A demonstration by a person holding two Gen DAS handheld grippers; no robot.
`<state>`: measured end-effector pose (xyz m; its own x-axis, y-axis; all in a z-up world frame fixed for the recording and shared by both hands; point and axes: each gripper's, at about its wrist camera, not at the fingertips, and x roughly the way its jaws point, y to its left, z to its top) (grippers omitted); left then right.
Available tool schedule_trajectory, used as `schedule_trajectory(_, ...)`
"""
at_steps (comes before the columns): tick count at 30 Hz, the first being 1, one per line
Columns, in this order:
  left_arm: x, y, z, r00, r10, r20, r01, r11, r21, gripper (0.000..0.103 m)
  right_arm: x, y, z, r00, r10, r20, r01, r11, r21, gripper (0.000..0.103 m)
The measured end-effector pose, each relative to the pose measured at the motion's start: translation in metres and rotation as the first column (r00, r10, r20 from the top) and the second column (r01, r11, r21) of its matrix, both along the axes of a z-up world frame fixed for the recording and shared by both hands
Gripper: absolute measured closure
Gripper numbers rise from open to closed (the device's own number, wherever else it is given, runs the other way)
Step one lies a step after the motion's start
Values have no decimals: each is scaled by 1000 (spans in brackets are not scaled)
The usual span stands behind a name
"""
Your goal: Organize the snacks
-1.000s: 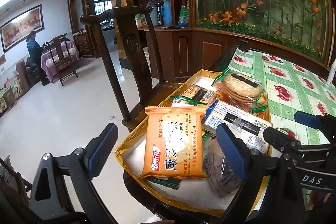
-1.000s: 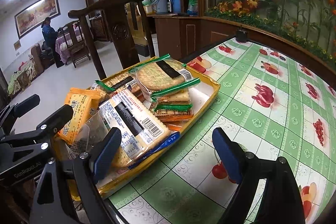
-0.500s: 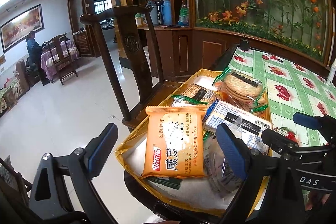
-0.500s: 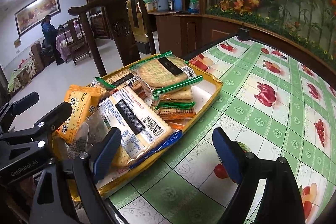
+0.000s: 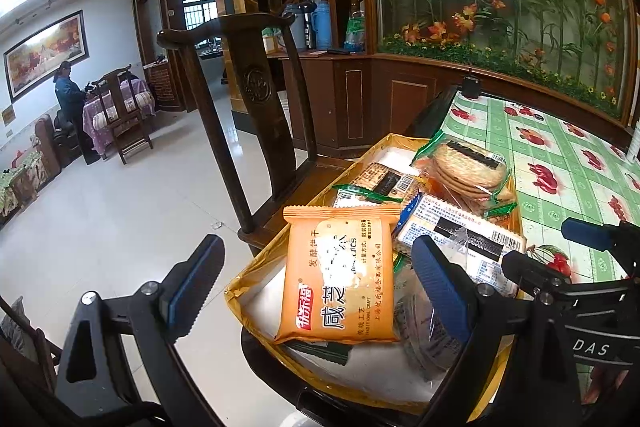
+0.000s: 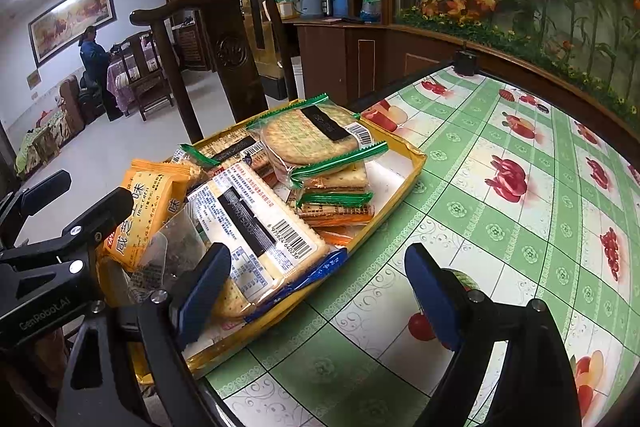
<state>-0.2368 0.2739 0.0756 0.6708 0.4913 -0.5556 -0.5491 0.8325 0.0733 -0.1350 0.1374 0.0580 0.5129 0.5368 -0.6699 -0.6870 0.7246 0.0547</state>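
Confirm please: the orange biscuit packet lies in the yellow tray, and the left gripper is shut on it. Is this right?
Not quite. The orange biscuit packet does lie in the yellow tray, but the left gripper is open, not touching it, as the left wrist view shows.

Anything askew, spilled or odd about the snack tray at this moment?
Nothing has spilled. The packets lie jumbled in the yellow tray, overlapping at mixed angles. The tray's near-left corner juts past the table edge. The orange biscuit packet leans tilted on the others.
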Motion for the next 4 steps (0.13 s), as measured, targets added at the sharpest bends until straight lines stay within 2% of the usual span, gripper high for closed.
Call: schedule_trajectory(4,1,0,0,1000,-9,-2,9,1000,-11,8,0,0,1,1000,0,7,0,1000,2,14)
